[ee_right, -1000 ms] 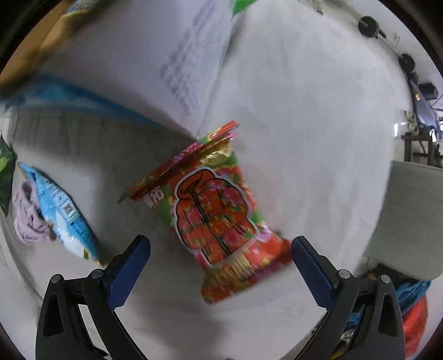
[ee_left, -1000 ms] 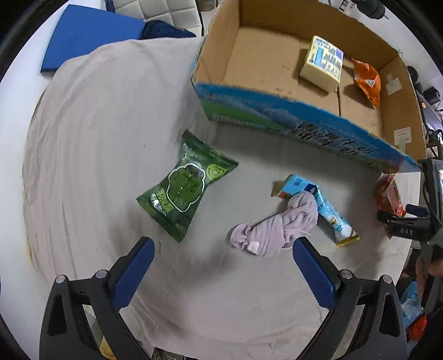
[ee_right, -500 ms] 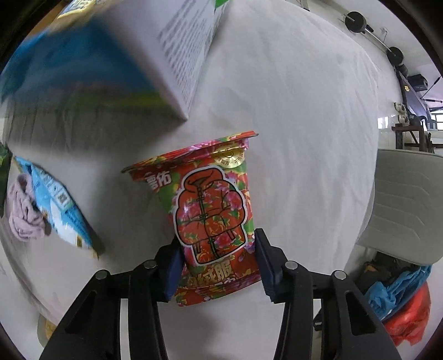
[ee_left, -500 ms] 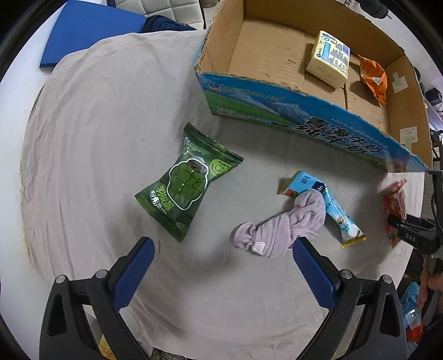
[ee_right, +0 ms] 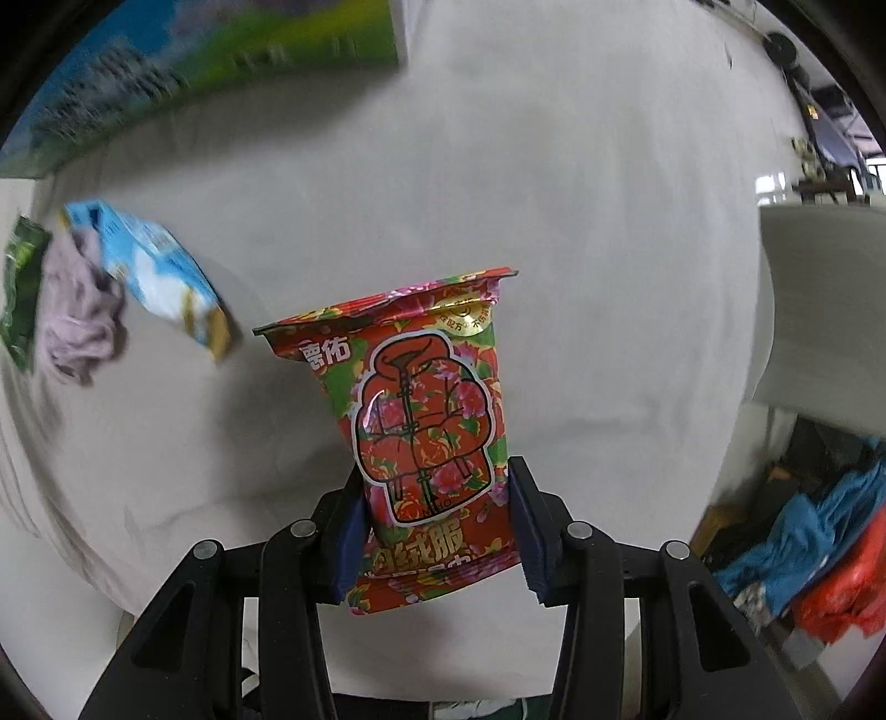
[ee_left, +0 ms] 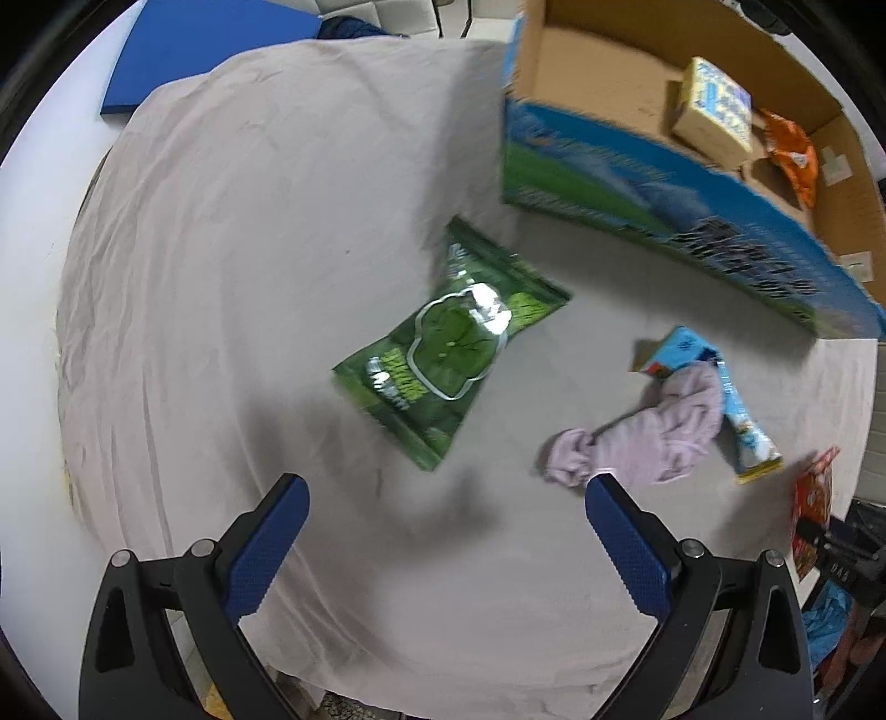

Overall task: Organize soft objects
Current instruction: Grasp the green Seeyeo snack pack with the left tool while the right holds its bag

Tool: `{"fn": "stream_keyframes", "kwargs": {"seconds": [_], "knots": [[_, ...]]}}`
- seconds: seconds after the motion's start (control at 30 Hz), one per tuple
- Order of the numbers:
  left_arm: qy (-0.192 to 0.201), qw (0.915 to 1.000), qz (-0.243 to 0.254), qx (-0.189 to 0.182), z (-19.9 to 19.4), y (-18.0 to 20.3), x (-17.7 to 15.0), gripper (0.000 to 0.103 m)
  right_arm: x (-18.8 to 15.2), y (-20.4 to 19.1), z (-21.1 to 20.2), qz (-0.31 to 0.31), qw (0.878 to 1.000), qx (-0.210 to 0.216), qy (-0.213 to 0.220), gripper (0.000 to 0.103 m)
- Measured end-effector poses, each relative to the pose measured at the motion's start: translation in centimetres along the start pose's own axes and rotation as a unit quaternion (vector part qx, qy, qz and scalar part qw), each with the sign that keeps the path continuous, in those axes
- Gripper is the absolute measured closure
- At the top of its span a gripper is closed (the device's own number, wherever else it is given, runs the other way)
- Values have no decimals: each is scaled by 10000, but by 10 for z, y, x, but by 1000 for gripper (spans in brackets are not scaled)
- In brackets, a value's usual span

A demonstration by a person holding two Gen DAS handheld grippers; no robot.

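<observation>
My right gripper (ee_right: 434, 498) is shut on a red flowered packet (ee_right: 423, 421) and holds it above the cloth-covered table (ee_right: 581, 221). The packet also shows at the right edge of the left wrist view (ee_left: 811, 512). My left gripper (ee_left: 443, 498) is open and empty above the cloth, with a green packet (ee_left: 451, 346) just ahead of it. A lilac cloth bundle (ee_left: 659, 432) lies to the right over a light blue packet (ee_left: 736, 410). The open cardboard box (ee_left: 692, 188) stands behind, holding a yellow pack (ee_left: 714, 113) and an orange packet (ee_left: 794, 158).
A blue flat board (ee_left: 205, 52) lies at the far left corner. The table edge runs along the right in the right wrist view, with a grey chair (ee_right: 825, 310) and coloured bags (ee_right: 819, 559) beyond it. The box's wall (ee_right: 194, 72) is at upper left there.
My right gripper closed on the red packet and lifted it off the cloth. My left gripper moved left, so the green packet now lies ahead of it.
</observation>
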State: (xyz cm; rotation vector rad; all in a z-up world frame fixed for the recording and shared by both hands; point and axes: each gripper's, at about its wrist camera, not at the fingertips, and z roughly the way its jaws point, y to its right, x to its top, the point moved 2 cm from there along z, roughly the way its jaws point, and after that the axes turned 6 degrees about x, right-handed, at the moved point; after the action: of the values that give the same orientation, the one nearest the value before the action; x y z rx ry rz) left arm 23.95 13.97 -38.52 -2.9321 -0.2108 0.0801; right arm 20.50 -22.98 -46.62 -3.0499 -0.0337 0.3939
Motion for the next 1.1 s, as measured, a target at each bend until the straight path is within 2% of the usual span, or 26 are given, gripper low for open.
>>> {"fn": "stream_keyframes", "kwargs": {"seconds": [0.13,0.23,0.37,0.57,0.73,0.83,0.9,1.03,1.1], "knots": [[4,9995,230,215,11,0,11,1,3,-2,21,195,9997,-13,-127,52],[28,9982,497,330,20,3,26,1,12,-11,30,224,9996,-19,-148,40],[-41,9957,843,386,40,9,42,1,18,-23,39,233,9995,-88,-184,39],[-366,9928,1128,158,75,16,60,1,34,-42,45,247,9993,-108,-240,38],[-528,9902,1294,29,96,26,69,1,31,-14,35,315,9990,-16,-311,37],[-498,9891,1384,80,102,29,73,9,32,-7,35,329,9989,22,-342,37],[-412,9892,1394,195,104,29,73,21,37,-2,30,337,9988,48,-351,37],[-403,9902,1337,-100,100,31,71,49,38,5,27,383,9986,113,-348,37],[-349,9900,1368,20,98,32,67,50,39,7,25,392,9986,130,-336,37]]}}
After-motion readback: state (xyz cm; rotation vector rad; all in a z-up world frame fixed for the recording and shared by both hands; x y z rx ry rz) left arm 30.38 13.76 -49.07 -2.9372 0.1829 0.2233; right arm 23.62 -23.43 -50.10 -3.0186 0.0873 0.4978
